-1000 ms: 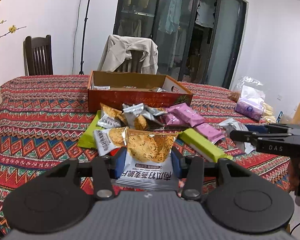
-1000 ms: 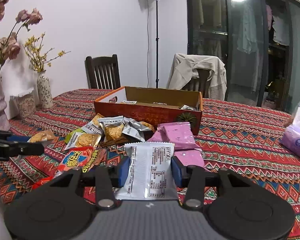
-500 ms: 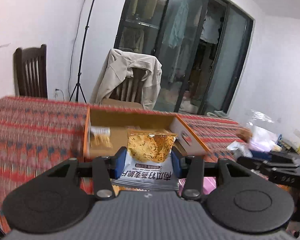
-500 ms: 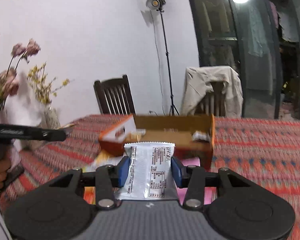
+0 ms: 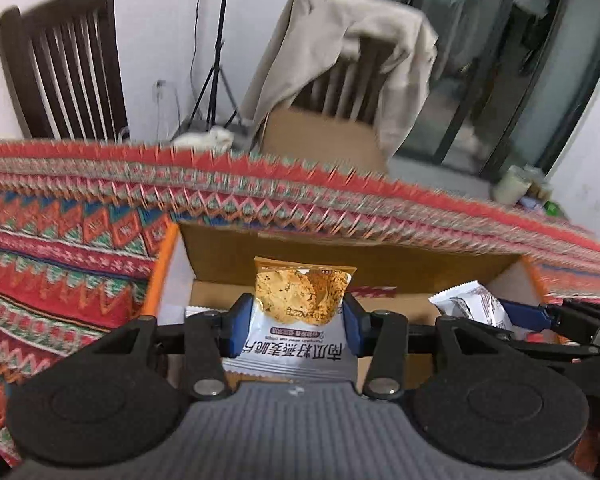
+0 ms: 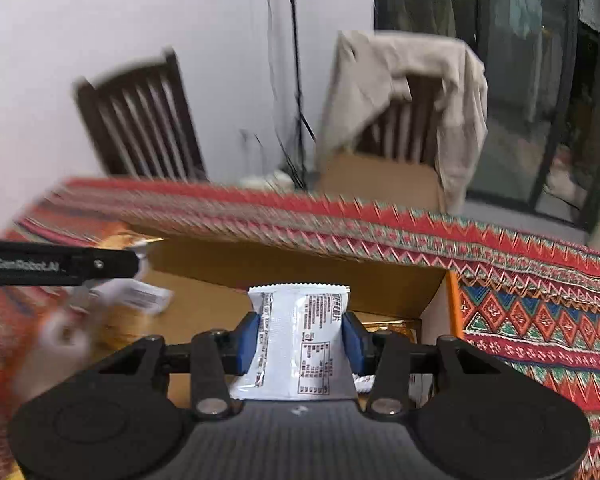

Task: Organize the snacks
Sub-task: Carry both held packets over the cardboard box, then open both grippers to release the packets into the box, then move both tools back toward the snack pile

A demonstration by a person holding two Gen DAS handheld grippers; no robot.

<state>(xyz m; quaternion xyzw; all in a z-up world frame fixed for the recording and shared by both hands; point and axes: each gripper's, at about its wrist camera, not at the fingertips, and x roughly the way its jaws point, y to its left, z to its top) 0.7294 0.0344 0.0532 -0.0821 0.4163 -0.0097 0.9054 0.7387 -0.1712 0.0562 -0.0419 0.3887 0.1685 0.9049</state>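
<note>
Over the open cardboard box [image 5: 340, 256] on the table, we hold both grippers with a snack in each. Our left gripper [image 5: 294, 326] has its jaws pinching a white snack packet [image 5: 300, 320] printed with golden crisps, the blue pads pressed against its two side edges; the packet stands upright between them, above the box's brown floor. Our right gripper [image 6: 300, 338] has its jaws pinching a second white packet [image 6: 300, 340], its back label of small print facing the camera, and this one too hangs over the inside of the box, nearer its orange-edged right wall. From the left wrist view we see the right gripper reaching in from the right with its packet over the box. From the right wrist view the left gripper's black finger crosses in from the left edge, and loose packets already lie blurred on the box floor beneath it. The box sits on a red patterned tablecloth [image 5: 60, 240]. Beyond the table's far edge stand a dark wooden chair [image 5: 64, 64] and another chair draped with a beige jacket [image 5: 340, 40].
</note>
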